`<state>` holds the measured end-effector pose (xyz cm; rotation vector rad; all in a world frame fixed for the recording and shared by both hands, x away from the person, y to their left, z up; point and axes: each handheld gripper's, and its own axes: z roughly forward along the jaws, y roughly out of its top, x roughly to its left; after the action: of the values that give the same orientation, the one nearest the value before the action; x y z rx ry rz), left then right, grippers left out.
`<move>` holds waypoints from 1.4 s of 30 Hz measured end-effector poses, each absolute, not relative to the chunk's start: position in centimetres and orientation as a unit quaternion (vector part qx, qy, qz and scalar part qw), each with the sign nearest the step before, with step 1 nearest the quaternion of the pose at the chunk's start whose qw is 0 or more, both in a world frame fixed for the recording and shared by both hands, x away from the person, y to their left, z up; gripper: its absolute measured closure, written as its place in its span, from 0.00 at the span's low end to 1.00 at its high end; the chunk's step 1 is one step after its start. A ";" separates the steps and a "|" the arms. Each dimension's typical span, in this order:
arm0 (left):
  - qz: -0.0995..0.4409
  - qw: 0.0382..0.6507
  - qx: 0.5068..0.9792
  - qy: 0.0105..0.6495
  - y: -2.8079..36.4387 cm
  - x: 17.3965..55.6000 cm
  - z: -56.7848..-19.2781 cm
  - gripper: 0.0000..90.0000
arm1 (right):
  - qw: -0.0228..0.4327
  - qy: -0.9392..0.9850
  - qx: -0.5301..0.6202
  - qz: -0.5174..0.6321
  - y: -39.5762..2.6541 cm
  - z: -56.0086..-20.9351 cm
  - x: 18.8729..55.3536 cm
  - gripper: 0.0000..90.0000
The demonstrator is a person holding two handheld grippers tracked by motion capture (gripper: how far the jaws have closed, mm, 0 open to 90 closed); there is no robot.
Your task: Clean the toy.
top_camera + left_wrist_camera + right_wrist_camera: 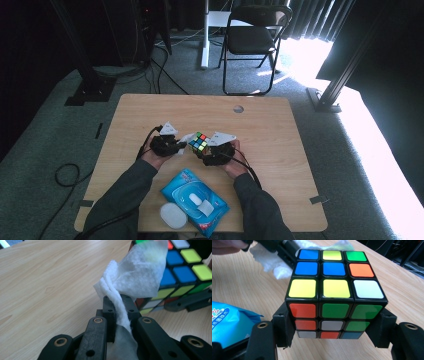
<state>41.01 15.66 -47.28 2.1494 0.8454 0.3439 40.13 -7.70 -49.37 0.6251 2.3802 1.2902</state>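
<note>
High view: cube [199,141] held just above surface [280,150] mid-area, between both hands. Right tool [329,322] clamps cube by lower side layers; left tool [120,307] pinched shut on white wipe [135,282], wipe touching cube's left face. Step: wiping cube. Keep right grip firm, drag wipe flat across stickers, light pressure, avoid twisting layers. Cube scrambled: blue, yellow, green, orange, white tiles, black frame, glossy. Blue wipe pack [196,200] near edge.

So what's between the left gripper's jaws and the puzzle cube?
The white wipe: pinched in the left gripper, it drapes against the cube, as the left gripper view shows.
</note>
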 end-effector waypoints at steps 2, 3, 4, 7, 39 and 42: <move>0.134 0.389 0.850 0.330 15.6 41.0 -47.5 0.93 | 0.182 0.842 0.220 0.458 -7.8 -49.3 40.2 0.38; 0.134 0.386 0.851 0.329 15.5 41.0 -47.6 0.93 | 0.182 0.841 0.221 0.459 -7.8 -49.2 40.1 0.38; 0.134 0.386 0.851 0.329 15.5 41.0 -47.6 0.93 | 0.182 0.841 0.221 0.459 -7.8 -49.2 40.1 0.38; 0.133 0.384 0.853 0.327 15.4 41.0 -47.7 0.93 | 0.183 0.839 0.222 0.461 -7.9 -49.1 40.1 0.38; 0.132 0.383 0.870 0.282 15.1 40.7 -47.7 0.94 | 0.177 0.842 0.207 0.466 -8.0 -48.7 40.0 0.38; 0.131 0.376 0.874 0.279 15.0 40.7 -48.0 0.94 | 0.177 0.839 0.210 0.469 -8.1 -48.5 40.1 0.38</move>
<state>40.73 15.00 -48.00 2.2357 0.7142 0.3364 40.05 -8.15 -48.54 0.5946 2.3756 1.3266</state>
